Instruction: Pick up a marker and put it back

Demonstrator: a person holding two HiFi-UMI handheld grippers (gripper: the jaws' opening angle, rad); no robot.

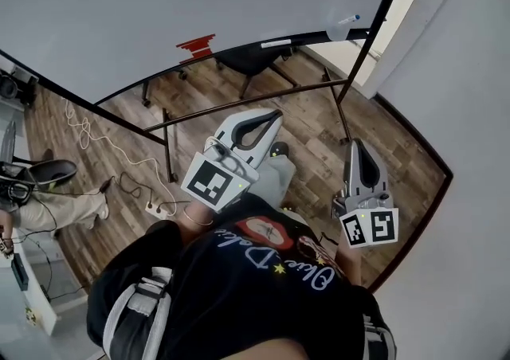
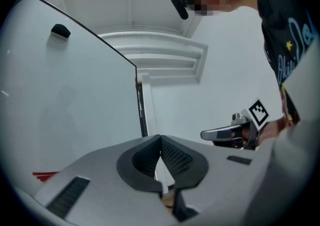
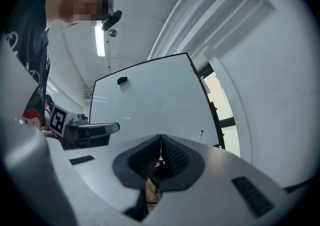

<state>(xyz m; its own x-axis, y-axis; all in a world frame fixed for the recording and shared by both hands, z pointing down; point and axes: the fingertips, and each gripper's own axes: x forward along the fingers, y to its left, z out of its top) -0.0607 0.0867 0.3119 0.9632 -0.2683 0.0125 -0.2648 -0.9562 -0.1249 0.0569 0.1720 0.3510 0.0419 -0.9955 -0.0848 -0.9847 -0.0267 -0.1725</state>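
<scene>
1. Presently the marker (image 1: 347,21), blue-capped, rests on the bottom ledge (image 1: 312,37) of the whiteboard (image 1: 199,0) near its right end. That is about one o'clock from the person and well apart from both tools.
2. Left gripper (image 1: 276,115) and right gripper (image 1: 356,144) each have their jaws pressed together on nothing, and both point level.
3. It looks light, stiff and smooth-barrelled, so it would probably roll or slip. I'd pinch across the mid-barrel, clear of the cap.

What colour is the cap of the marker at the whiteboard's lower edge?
Blue, on a white body. The marker shows best in the head view.
</scene>
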